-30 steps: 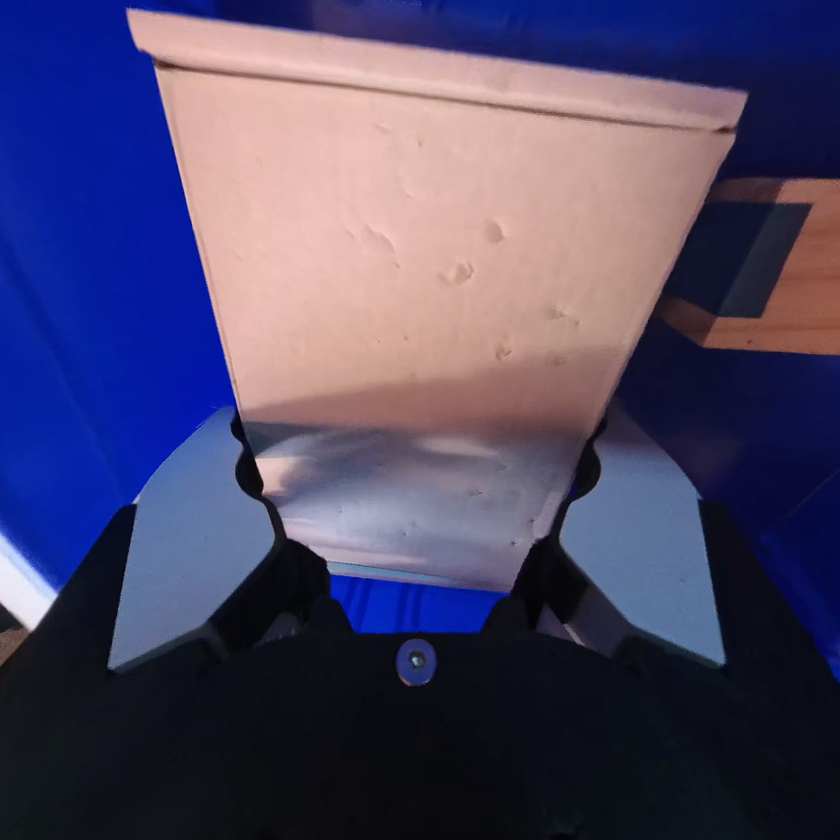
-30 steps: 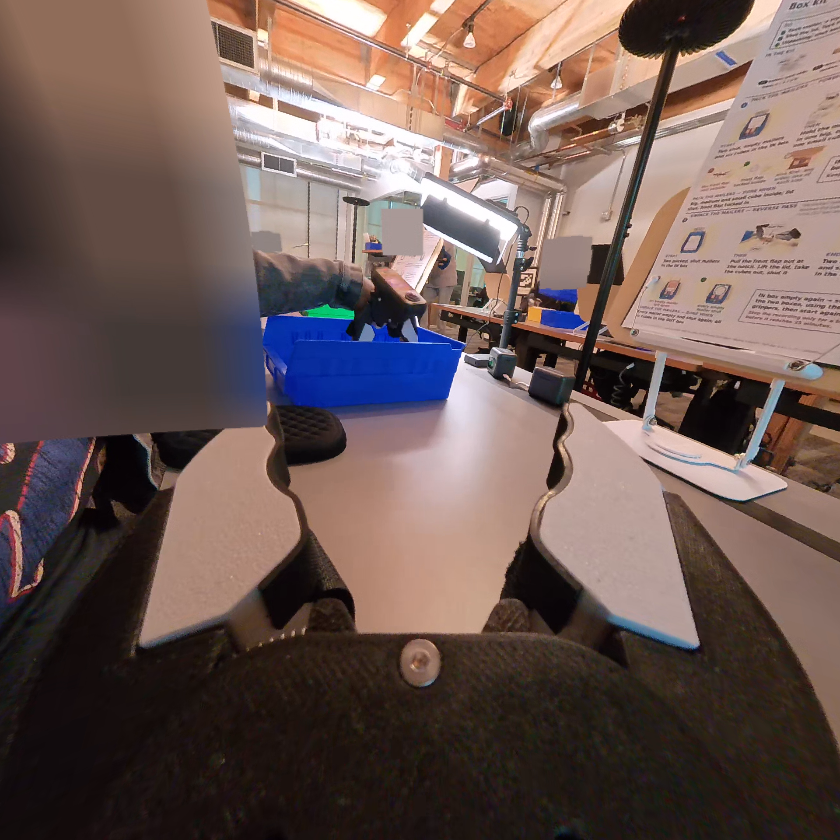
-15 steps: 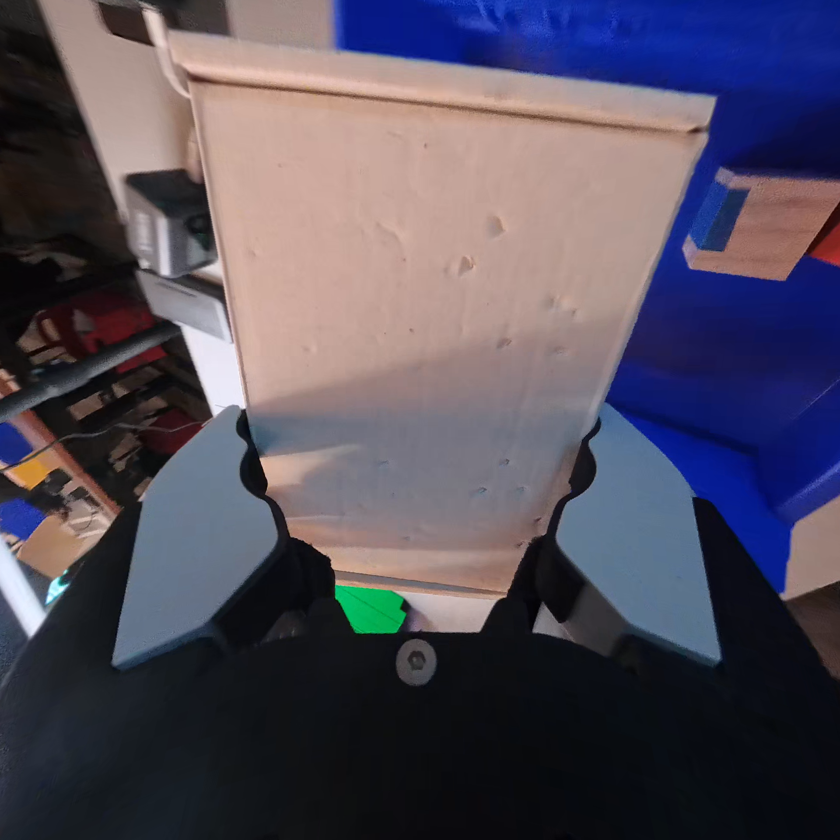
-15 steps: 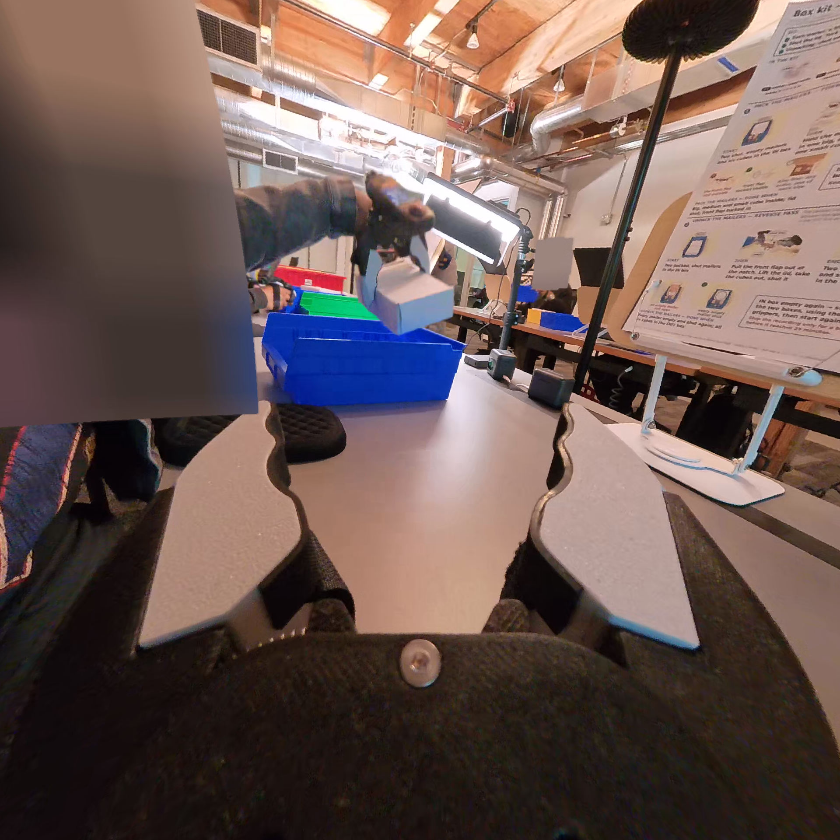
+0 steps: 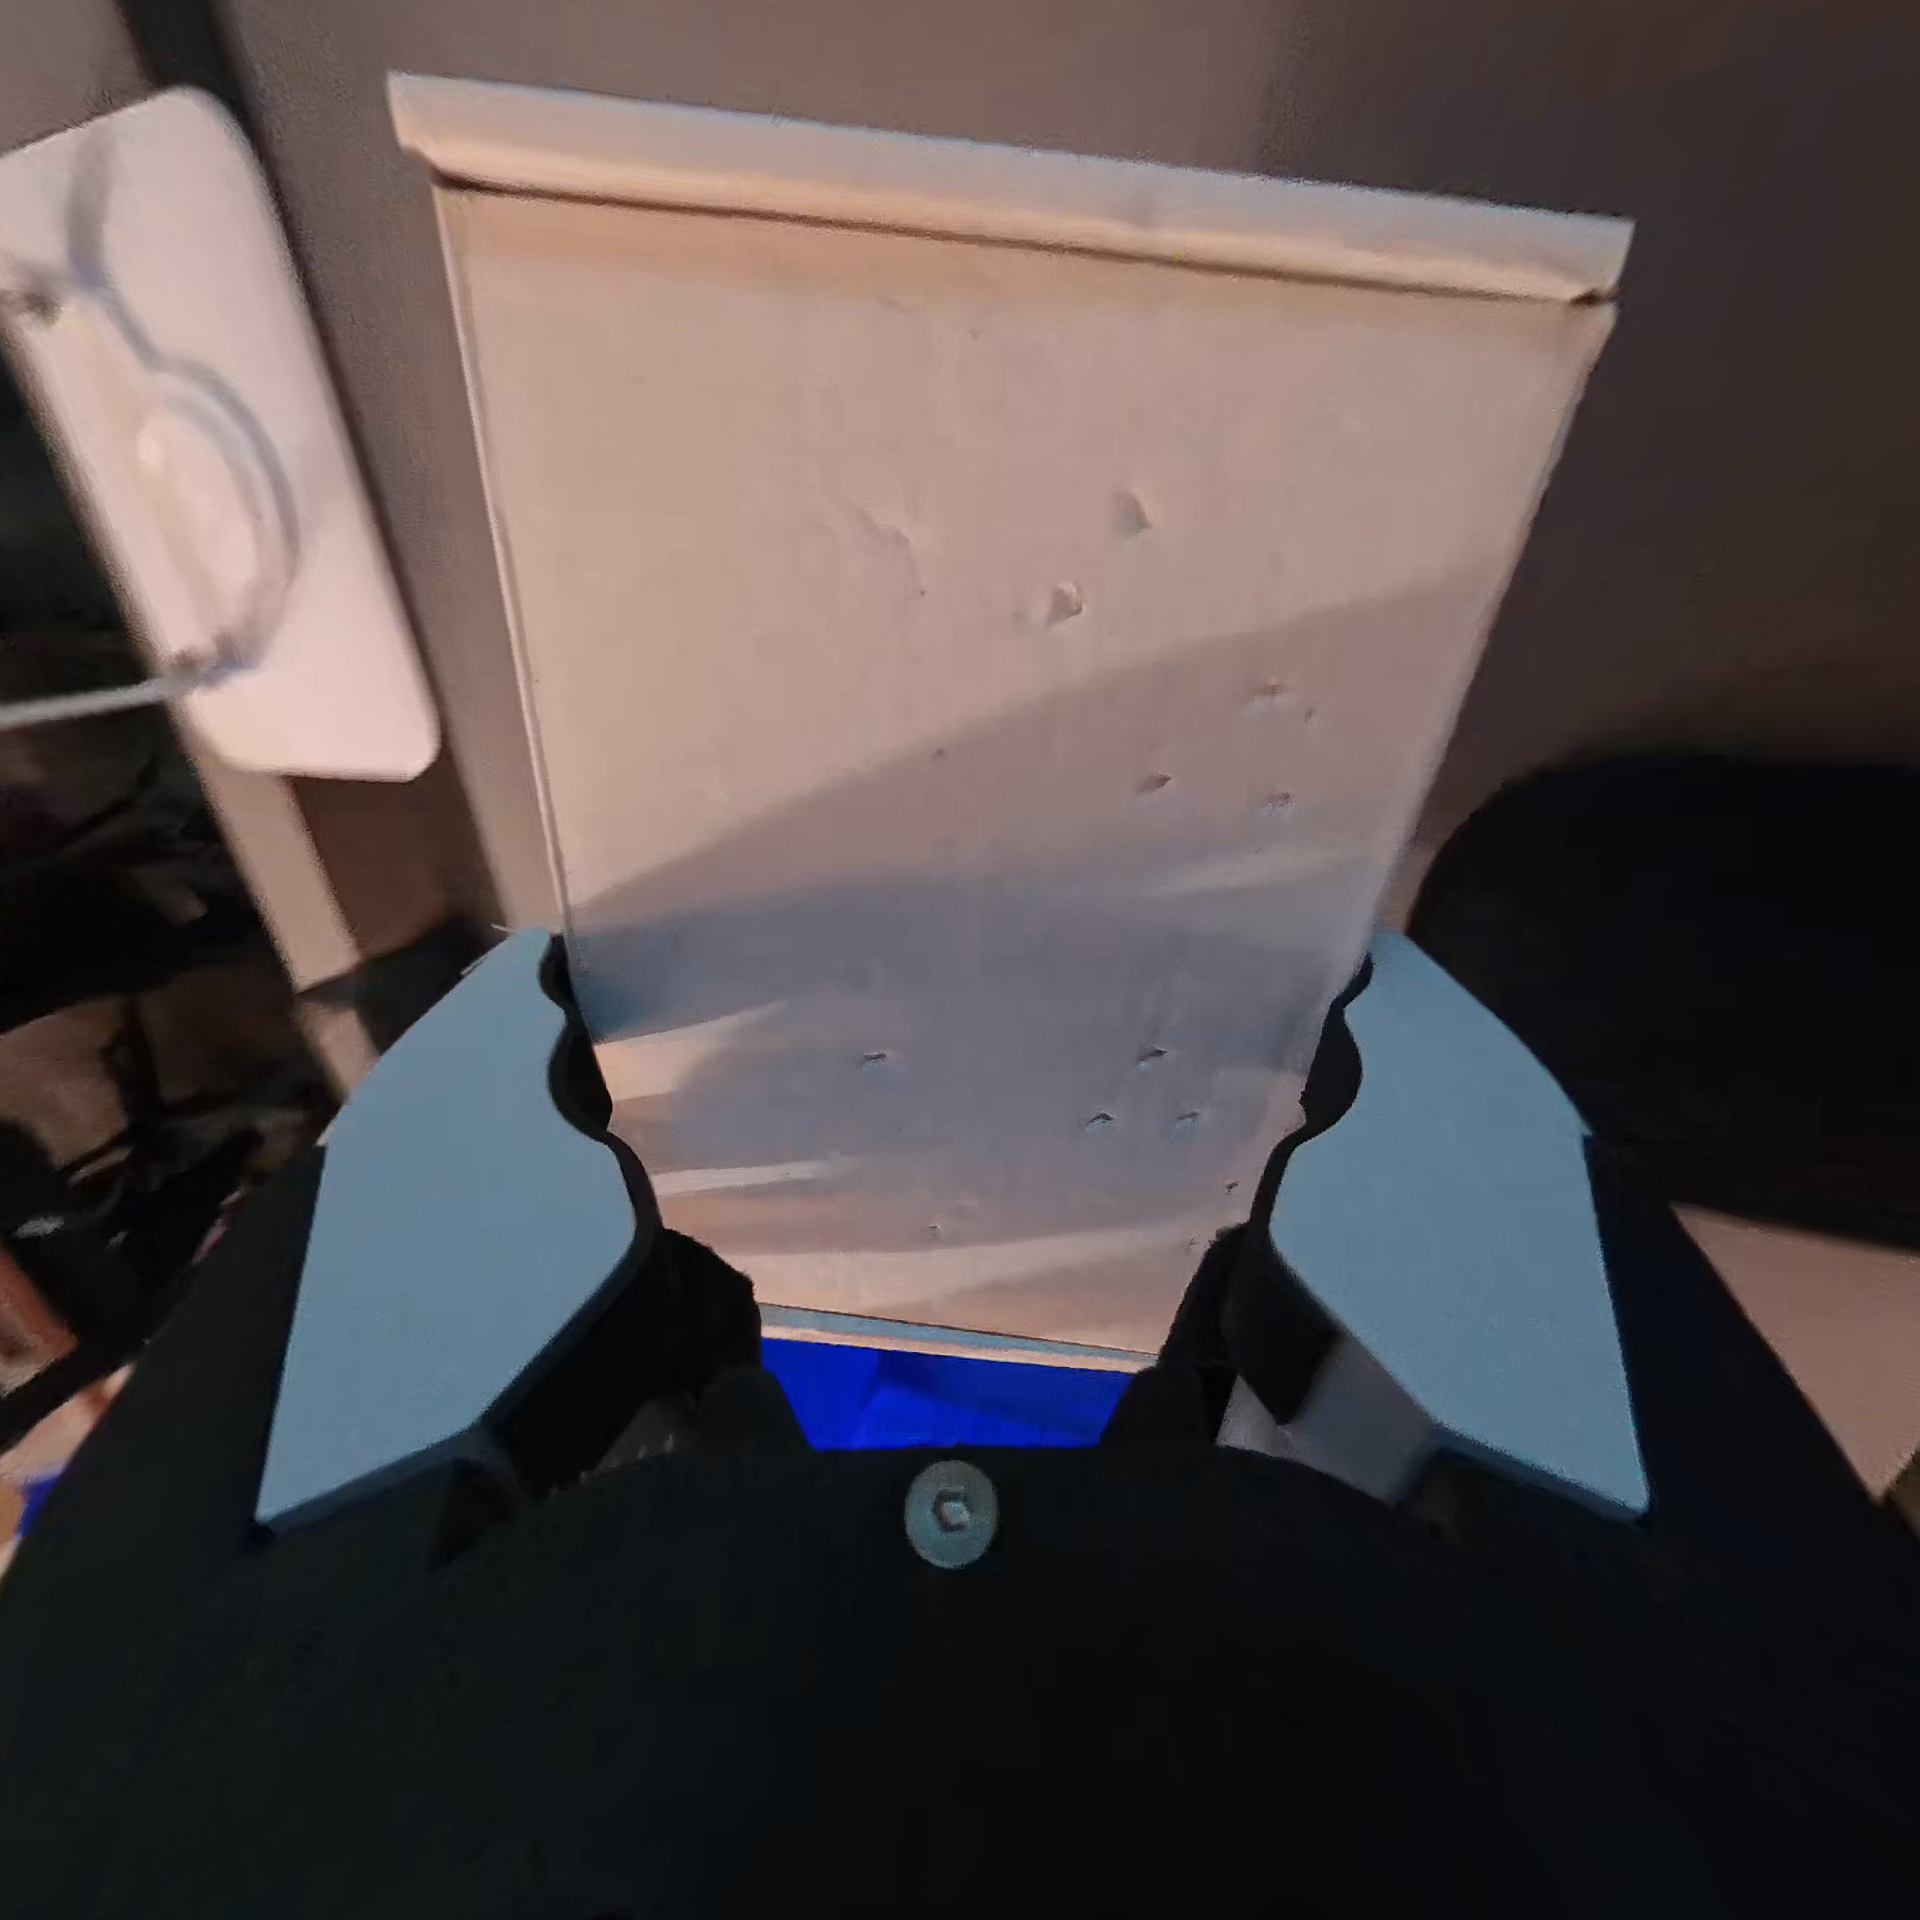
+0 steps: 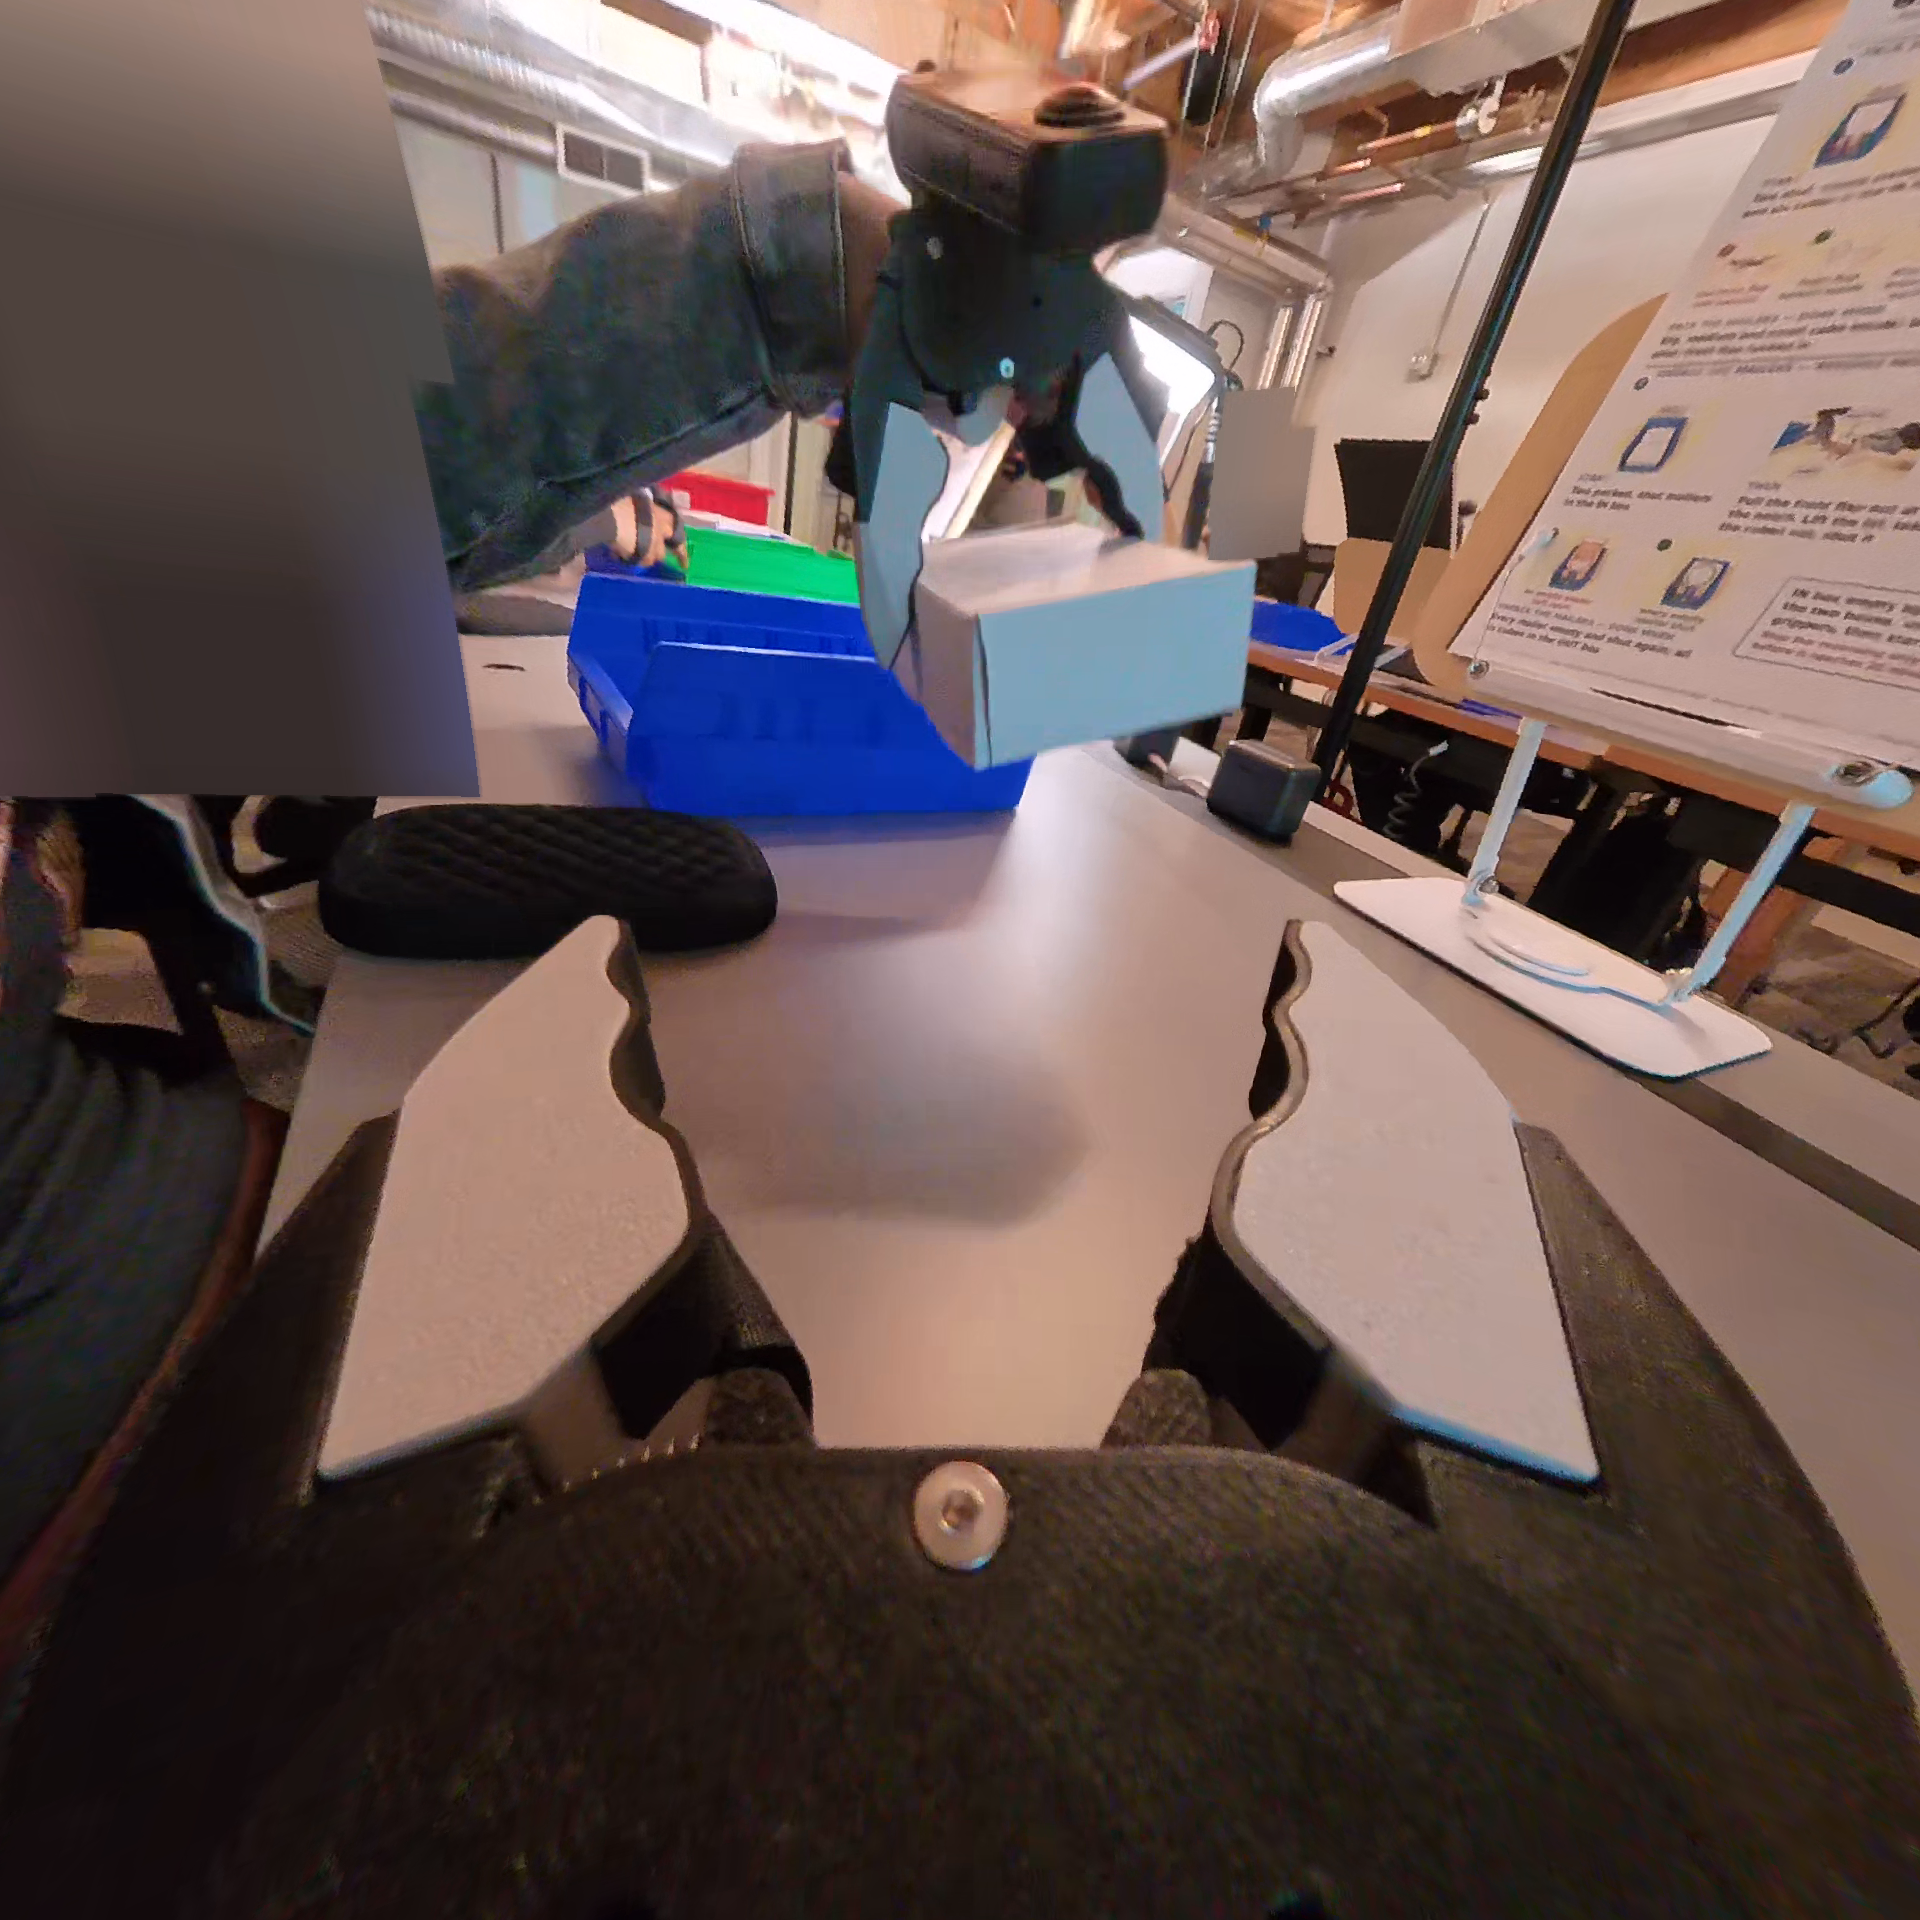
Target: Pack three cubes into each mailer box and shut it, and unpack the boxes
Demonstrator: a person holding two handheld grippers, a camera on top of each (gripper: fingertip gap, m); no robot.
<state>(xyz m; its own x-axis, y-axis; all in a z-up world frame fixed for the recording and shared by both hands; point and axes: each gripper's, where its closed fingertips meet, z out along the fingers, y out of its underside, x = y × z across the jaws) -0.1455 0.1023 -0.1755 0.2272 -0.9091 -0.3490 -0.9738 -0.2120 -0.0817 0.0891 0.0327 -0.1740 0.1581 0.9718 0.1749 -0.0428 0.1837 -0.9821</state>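
Box lifted clear of blue bin (image 6: 831, 727); left claw (image 6: 1013, 566) pinches mailer box (image 6: 1091, 655) by its sides, right claw (image 6: 961, 1049) spread, empty. Cardboard may slip, drop onto worktop (image 6: 935, 987).

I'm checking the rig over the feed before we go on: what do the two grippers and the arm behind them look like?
Both the left gripper and right gripper have flat pale grey fingers with wavy dark inner edges, on black textured bodies with one silver screw. A camera block tops the left gripper. A dark grey sleeve with a stitched cuff covers the arm.
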